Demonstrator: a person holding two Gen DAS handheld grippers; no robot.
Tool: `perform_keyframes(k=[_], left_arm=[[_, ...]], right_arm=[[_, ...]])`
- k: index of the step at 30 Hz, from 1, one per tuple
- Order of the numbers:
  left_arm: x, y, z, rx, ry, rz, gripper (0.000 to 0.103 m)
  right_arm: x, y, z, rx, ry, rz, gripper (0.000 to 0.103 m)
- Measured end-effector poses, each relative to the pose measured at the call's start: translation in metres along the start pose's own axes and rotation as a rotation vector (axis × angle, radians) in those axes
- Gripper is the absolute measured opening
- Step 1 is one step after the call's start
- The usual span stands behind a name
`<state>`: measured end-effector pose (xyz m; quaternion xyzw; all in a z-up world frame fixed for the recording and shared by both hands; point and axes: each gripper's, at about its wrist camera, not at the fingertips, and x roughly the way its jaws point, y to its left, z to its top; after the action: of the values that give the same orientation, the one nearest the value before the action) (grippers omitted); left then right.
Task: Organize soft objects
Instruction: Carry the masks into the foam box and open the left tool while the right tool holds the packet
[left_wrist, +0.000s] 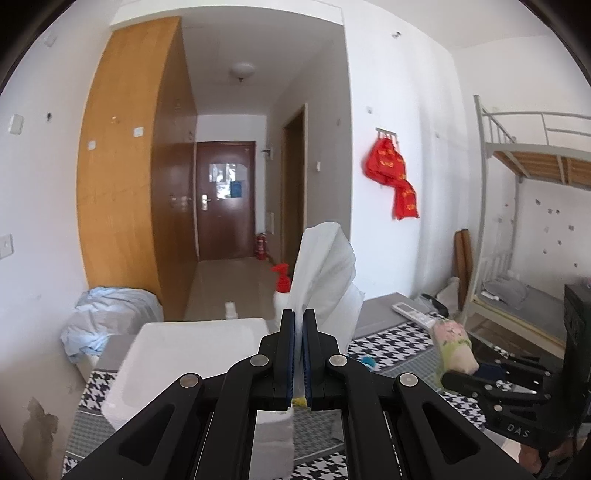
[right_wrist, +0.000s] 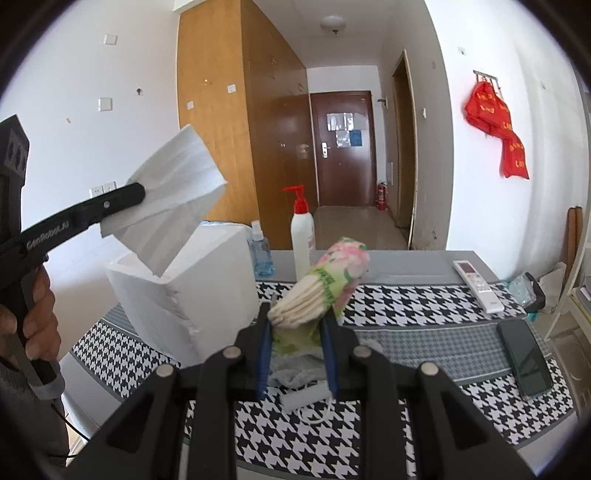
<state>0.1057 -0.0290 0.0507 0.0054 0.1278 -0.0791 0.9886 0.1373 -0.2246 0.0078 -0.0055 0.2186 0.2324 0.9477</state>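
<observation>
My left gripper (left_wrist: 299, 317) is shut on a white tissue (left_wrist: 325, 273) and holds it up above the white foam box (left_wrist: 177, 354). In the right wrist view the same gripper (right_wrist: 142, 194) holds the tissue (right_wrist: 173, 195) over the box (right_wrist: 184, 291). My right gripper (right_wrist: 297, 314) is shut on a floral pack of tissues (right_wrist: 325, 284), lifted above the houndstooth tablecloth (right_wrist: 406, 299). That pack also shows in the left wrist view (left_wrist: 452, 347), held by the right gripper (left_wrist: 465, 380). A grey cloth (right_wrist: 295, 365) and a small white roll (right_wrist: 306, 398) lie on the cloth under my right gripper.
A white pump bottle with a red top (right_wrist: 302, 229) and a blue sanitizer bottle (right_wrist: 260, 254) stand behind the box. A white remote (right_wrist: 478, 286) and a dark phone (right_wrist: 524, 358) lie on the right. A bunk bed (left_wrist: 532, 229) stands further right.
</observation>
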Motion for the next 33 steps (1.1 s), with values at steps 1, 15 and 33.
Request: perform_keyframes(k=[1, 15, 33], left_arm=[[0.000, 0.003, 0.001, -0.003, -0.002, 0.006, 0.004], [0.003, 0.026, 0.002, -0.029, 0.026, 0.115, 0.004], [0.032, 0.061, -0.005, -0.100, 0.128, 0.173, 0.004]], right_arm=[[0.000, 0.001, 0.001, -0.003, -0.003, 0.005, 0.029], [0.017, 0.022, 0.013, -0.041, -0.011, 0.090, 0.029], [0.043, 0.037, 0.021, -0.069, 0.009, 0.132, 0.029]])
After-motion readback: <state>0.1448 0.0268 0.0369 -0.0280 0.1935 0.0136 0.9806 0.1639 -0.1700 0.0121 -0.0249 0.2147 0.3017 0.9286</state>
